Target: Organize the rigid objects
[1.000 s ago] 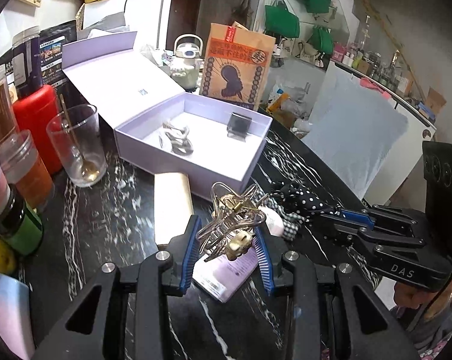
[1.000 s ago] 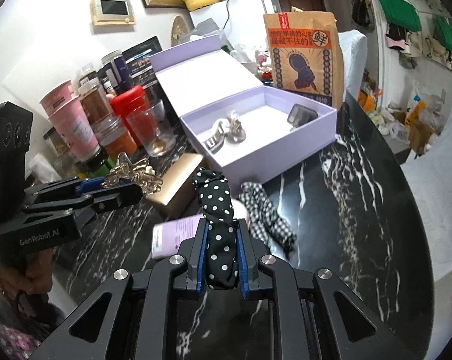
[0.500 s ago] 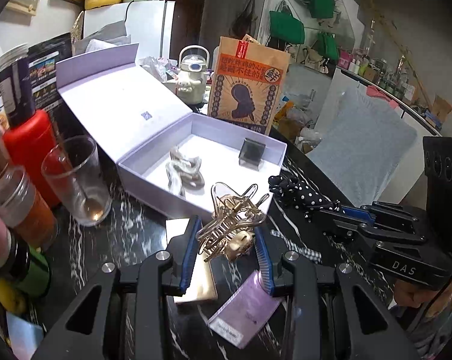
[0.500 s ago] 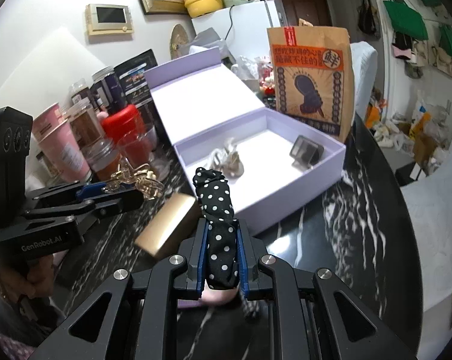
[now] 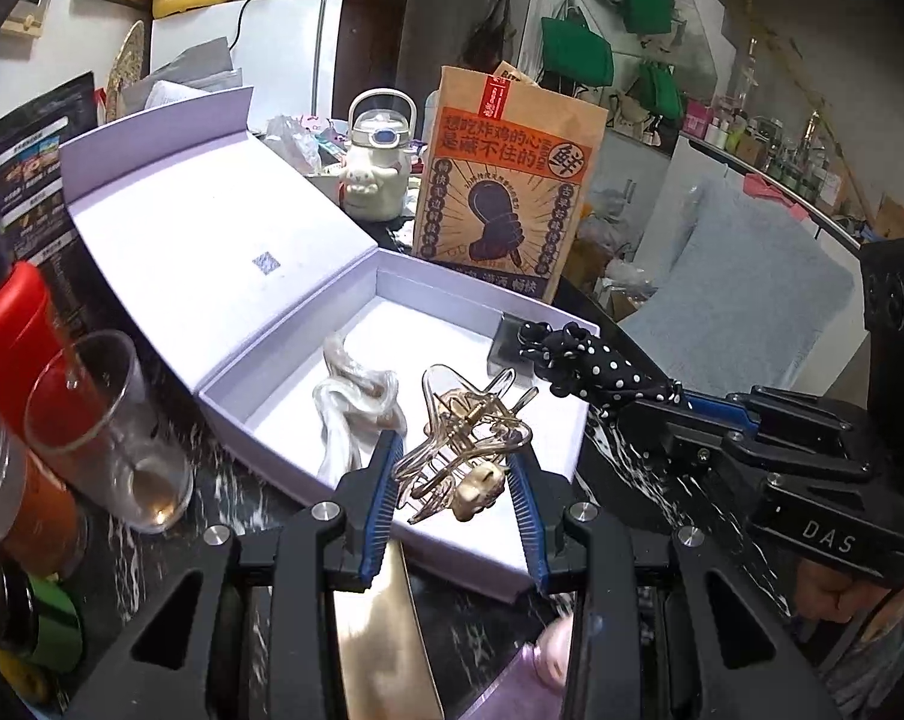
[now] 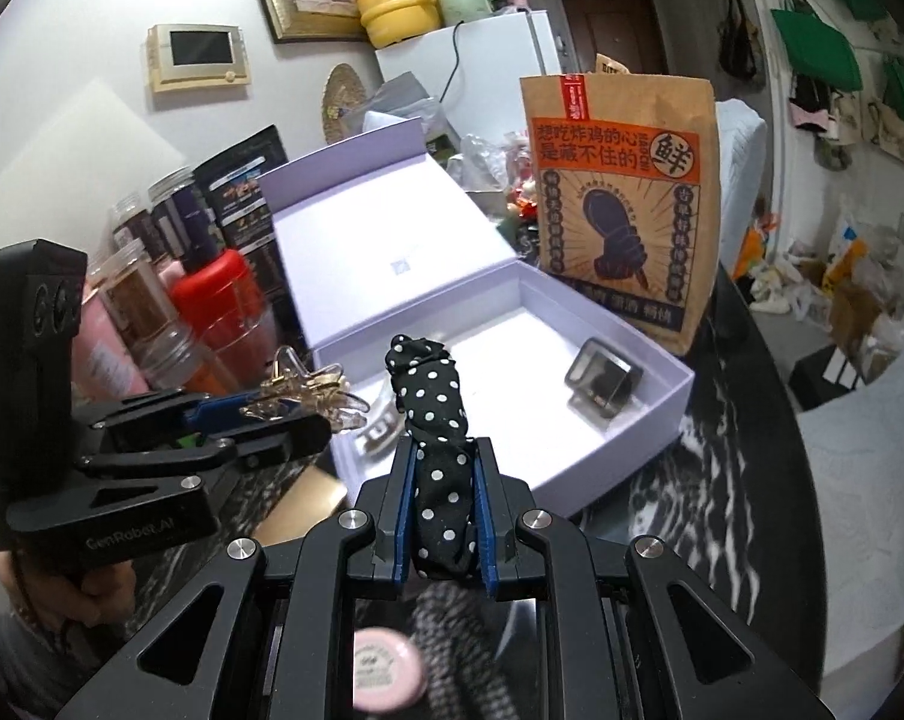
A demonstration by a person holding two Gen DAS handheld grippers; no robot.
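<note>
Both tongs grip something. Our left gripper point(image 5: 455, 477) is clamped on a gold hair claw point(image 5: 464, 444), held above the near edge of the open lilac box point(image 5: 284, 450). Our right gripper point(image 6: 445, 516) pinches a black polka-dot hair tie point(image 6: 434, 414), raised over the same box's near wall. Inside the box we note a clear twisted clip point(image 5: 356, 402) and a small dark square case point(image 6: 602, 384). Beside the box stand a drinking glass point(image 5: 101, 426) and a brown printed bag point(image 5: 506, 192).

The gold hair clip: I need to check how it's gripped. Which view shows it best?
The left wrist view: the gold hair clip sits close up between the left claw's fingers. The right wrist view shows it only small, side-on.
</note>
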